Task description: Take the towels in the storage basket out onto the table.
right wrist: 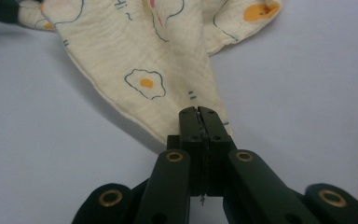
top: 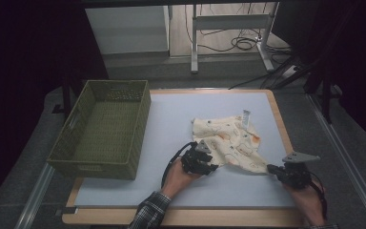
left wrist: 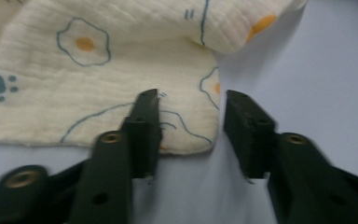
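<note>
The cloth (left wrist: 121,60) corner lies between our left gripper (left wrist: 191,121)'s parted jaws, while our right gripper (right wrist: 199,122) is clamped on the opposite corner.

Right gripper (right wrist: 200,112) fingers (right wrist: 189,123) clamped, apparently pinching cloth (right wrist: 144,56) corner.

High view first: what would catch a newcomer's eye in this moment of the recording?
The cream cloth printed with fried eggs lies crumpled at mid-table on the pale mat. The right tongs are shut on its near corner, while the left tongs stand open around another corner of it. A green woven basket stands at the table's left, away from the cloth.
</note>
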A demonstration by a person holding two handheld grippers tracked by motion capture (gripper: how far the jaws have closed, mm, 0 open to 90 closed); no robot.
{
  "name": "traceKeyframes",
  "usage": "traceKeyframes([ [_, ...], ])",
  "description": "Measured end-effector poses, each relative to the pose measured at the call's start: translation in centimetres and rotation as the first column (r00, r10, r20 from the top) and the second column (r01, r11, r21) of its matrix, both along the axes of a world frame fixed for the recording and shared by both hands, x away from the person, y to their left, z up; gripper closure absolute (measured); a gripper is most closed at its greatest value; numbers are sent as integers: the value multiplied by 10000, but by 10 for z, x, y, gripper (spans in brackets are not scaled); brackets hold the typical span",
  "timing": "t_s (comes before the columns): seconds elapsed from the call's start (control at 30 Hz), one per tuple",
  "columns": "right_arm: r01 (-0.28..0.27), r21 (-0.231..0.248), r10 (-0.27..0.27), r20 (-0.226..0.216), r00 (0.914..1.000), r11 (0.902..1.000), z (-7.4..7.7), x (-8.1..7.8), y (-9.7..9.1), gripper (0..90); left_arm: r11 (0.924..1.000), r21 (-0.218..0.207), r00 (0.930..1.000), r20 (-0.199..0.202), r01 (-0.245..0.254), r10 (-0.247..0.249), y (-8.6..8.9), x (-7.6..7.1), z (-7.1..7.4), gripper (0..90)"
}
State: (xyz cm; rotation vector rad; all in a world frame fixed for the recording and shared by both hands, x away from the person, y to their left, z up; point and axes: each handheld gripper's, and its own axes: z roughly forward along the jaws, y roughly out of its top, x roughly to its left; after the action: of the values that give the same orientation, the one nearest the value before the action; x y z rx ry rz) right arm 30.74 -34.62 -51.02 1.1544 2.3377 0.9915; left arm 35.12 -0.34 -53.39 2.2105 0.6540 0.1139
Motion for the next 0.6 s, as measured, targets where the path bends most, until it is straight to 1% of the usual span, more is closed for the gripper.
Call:
traceKeyframes([
  [0.03,0,0,0,0,10000,10000,0,0,0,894,9999,111,9998,179,-86,84,0,-1,0,600],
  [0.07,7,52,-7,-27,10000,10000,0,-1,-2,894,9999,119,10000,85,49,-50,1,-1,0,758],
  [0.1,7,52,-7,-27,10000,10000,0,-1,-2,894,9999,119,10000,85,49,-50,1,-1,0,837],
  [0.13,-12,124,12,-29,10000,9999,0,-1,-2,894,9999,80,9999,67,106,-106,2,-1,0,837],
  [0.17,-32,172,32,-47,10000,9998,0,-1,-2,893,9999,94,9999,65,133,-134,3,-2,0,866],
  [0.2,-87,266,89,-51,9999,9996,1,-2,-2,893,9997,194,9998,95,171,-173,8,-4,3,877],
  [0.23,-87,266,89,-51,9999,9996,1,-2,-2,893,9997,194,9998,95,171,-173,8,-4,3,878],
  [0.27,-196,387,198,-37,9998,9991,3,-4,0,893,9997,172,9998,120,151,-153,12,-5,6,878],
  [0.3,-254,407,255,-25,9997,9988,4,-6,1,893,9999,96,9998,155,102,-103,17,-6,9,878],
  [0.33,-326,398,327,-22,9995,9987,5,-7,2,893,9998,-209,10000,82,-37,39,31,-10,15,878],
  [0.37,-326,398,327,-22,9995,9987,5,-7,2,893,9998,-209,10000,82,-37,39,31,-10,15,878],
  [0.4,-439,414,440,-2,9990,9982,7,-10,5,893,9992,-342,9997,170,-182,188,44,-15,21,878],
  [0.43,-512,456,513,-18,9987,9976,7,-12,7,892,9991,-357,9996,169,-217,223,51,-19,23,877],
  [0.47,-512,456,513,-18,9987,9976,7,-12,7,892,9991,-357,9996,169,-217,223,51,-19,23,876],
  [0.5,-585,495,588,-52,9983,9971,7,-13,8,892,9990,-377,9996,132,-249,254,57,-22,24,876],
  [0.53,-742,477,745,-43,9972,9961,6,-17,12,891,9989,-345,9994,116,-330,334,67,-30,24,876],
  [0.57,-742,477,745,-43,9972,9961,6,-17,12,891,9989,-345,9994,116,-330,334,67,-30,24,875],
  [0.6,-798,465,802,-75,9967,9957,5,-19,14,892,9988,-328,9993,83,-368,371,72,-34,23,875],
])
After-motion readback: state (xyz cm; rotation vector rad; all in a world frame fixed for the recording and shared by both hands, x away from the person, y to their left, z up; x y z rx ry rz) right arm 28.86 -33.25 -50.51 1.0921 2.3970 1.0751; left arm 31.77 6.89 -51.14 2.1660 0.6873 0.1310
